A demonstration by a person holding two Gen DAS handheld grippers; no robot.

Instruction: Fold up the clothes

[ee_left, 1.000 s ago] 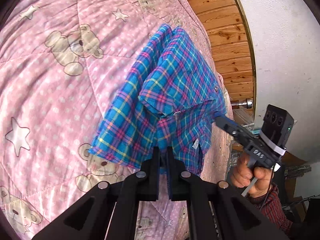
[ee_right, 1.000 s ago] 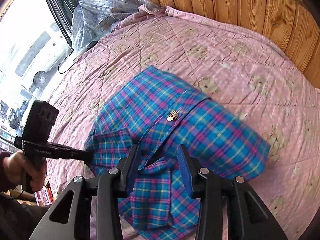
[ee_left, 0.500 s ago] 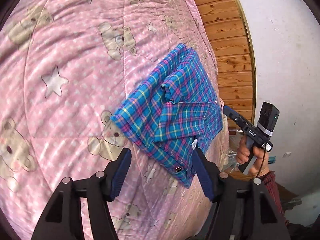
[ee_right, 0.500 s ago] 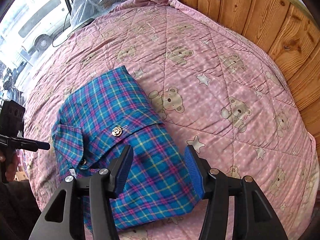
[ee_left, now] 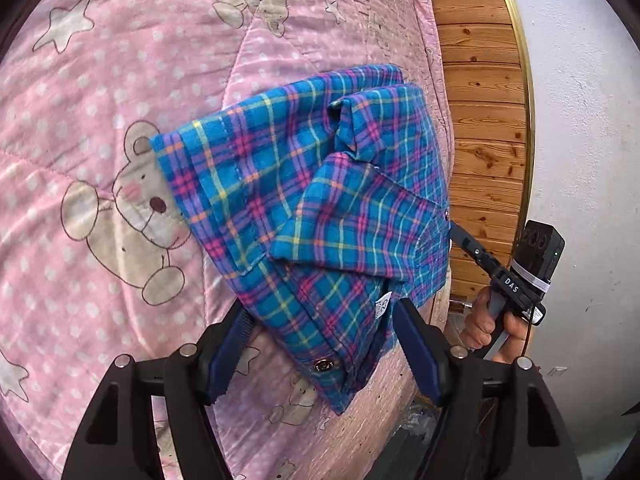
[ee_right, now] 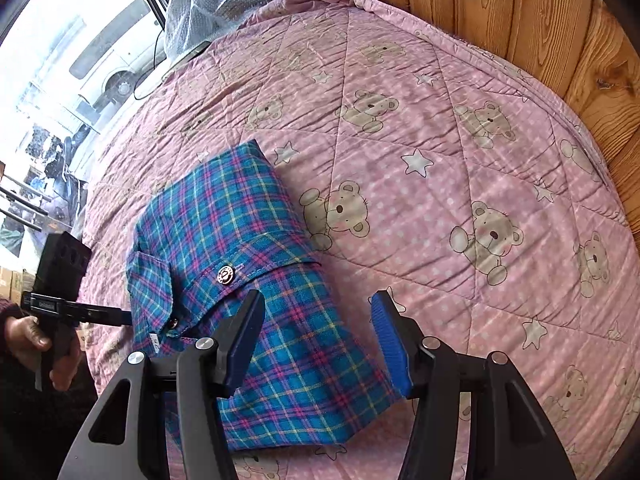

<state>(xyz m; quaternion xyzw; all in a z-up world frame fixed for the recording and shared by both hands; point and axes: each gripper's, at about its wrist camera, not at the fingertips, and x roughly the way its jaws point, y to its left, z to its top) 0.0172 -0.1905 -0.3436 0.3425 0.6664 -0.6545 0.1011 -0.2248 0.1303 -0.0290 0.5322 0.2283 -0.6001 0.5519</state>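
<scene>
The plaid shirt (ee_right: 240, 280) lies folded into a soft, thick bundle near the edge of the bed, on a pink quilt (ee_right: 440, 152) printed with bears and stars; the left claw (ee_left: 324, 348) and right claw (ee_right: 316, 340) both gape wide, holding nothing; the loose collar could flop open, or a snag drag the bundle off the edge.

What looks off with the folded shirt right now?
The plaid shirt lies folded on the pink quilt, but its collar-side flap sticks up loose and uneven, and the bundle sits askew near the bed edge. Both claws are open.
</scene>
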